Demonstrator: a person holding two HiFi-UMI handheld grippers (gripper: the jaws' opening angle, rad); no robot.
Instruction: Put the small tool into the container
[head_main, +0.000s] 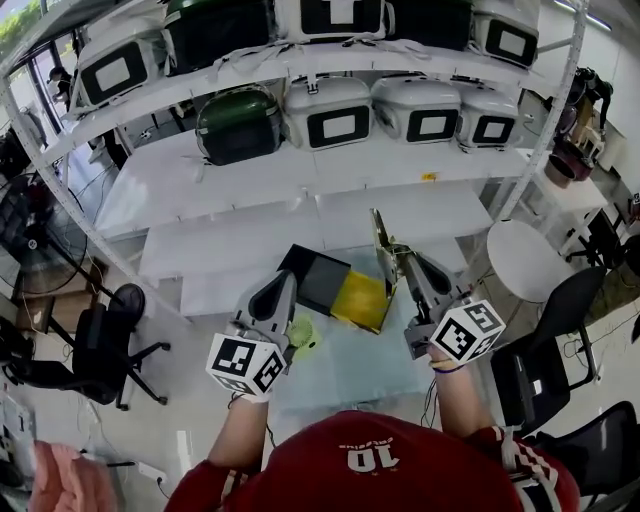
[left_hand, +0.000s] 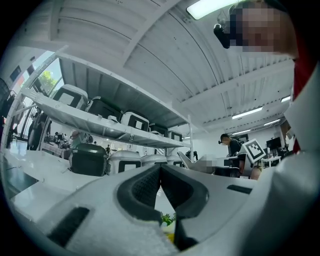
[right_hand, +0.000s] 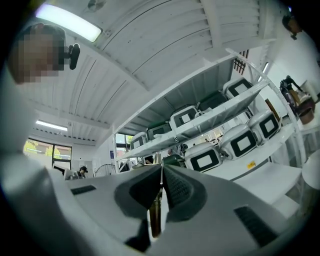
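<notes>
Right tool (head_main: 398, 258) pinching thin strip (head_main: 380, 236), left tool (head_main: 285, 287) shut — yellow container (head_main: 362, 300) between, shelves (head_main: 400, 160) beyond

The head view looks steeply down from above the person, over the left gripper (head_main: 288, 290) and right gripper (head_main: 405, 262) toward the shelf rack (head_main: 300, 165). Each gripper view rides close behind its own jaws, tilted upward; all three share the shelf rack (left_hand: 75, 120) (right_hand: 220, 117)
</notes>
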